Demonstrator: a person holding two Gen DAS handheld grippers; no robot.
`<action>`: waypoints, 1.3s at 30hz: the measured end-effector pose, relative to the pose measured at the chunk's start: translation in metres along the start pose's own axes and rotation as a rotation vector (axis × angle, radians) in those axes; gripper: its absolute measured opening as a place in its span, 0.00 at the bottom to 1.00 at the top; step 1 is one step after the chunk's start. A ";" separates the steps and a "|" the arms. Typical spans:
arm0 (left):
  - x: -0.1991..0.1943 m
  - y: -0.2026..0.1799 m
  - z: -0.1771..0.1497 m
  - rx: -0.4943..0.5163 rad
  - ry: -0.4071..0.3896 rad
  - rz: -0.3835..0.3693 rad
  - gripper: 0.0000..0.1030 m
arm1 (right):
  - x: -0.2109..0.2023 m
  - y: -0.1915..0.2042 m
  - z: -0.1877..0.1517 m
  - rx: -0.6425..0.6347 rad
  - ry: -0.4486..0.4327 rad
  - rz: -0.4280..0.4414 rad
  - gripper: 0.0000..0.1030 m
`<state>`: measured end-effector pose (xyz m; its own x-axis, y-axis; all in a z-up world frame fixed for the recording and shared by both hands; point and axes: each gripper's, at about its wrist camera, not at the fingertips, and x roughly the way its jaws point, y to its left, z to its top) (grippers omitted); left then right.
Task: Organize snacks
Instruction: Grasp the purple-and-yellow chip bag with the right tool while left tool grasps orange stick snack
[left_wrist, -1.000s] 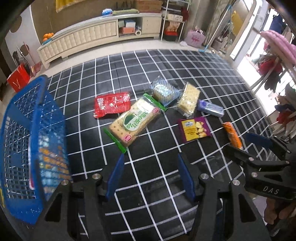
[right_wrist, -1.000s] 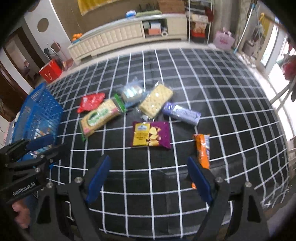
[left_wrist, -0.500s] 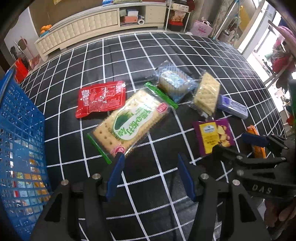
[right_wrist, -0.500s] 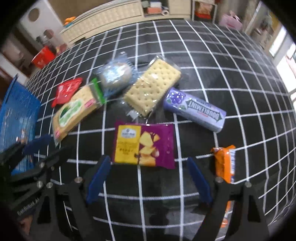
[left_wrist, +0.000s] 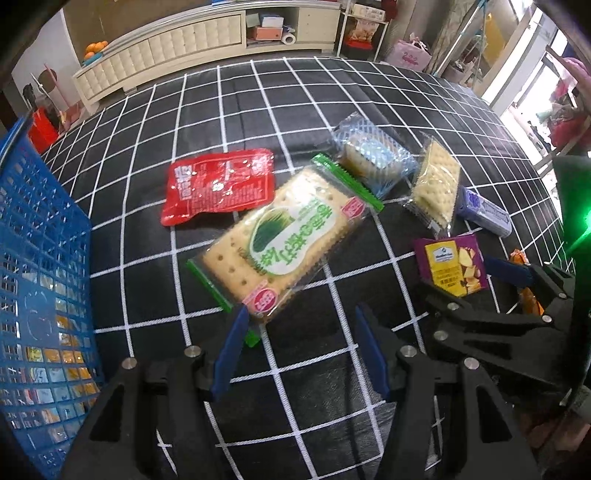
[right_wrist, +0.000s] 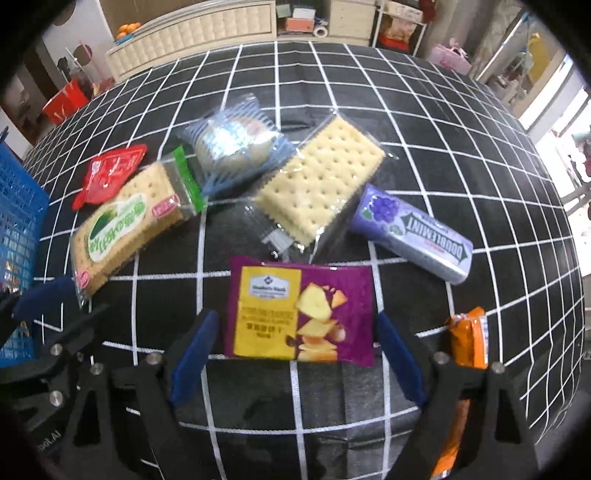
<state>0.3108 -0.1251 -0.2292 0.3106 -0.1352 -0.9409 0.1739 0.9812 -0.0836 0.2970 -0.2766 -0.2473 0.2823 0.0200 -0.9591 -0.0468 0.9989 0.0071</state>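
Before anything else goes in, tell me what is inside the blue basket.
Through the mesh wall of the blue basket, colourful printed packaging shows near the bottom, orange, yellow and blue patches. The mesh hides what the items are and how many; the upper part looks empty.

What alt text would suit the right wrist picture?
Two open blue-padded fingers straddle a purple and yellow chip packet on a black checked cloth. Beyond it lie a clear-wrapped cracker pack and a purple gum box.
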 end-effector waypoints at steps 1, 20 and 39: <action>0.001 0.001 -0.001 -0.007 0.007 -0.006 0.54 | 0.001 0.000 -0.001 0.002 -0.002 -0.002 0.86; -0.037 -0.005 0.001 -0.021 -0.024 -0.044 0.54 | -0.065 -0.017 -0.030 0.062 -0.112 0.077 0.63; -0.033 -0.179 -0.005 0.132 0.059 -0.179 0.54 | -0.126 -0.162 -0.069 0.269 -0.234 -0.019 0.63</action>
<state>0.2642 -0.2960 -0.1848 0.2090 -0.2933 -0.9329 0.3436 0.9152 -0.2108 0.2031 -0.4434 -0.1466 0.4937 -0.0205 -0.8694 0.2057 0.9741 0.0939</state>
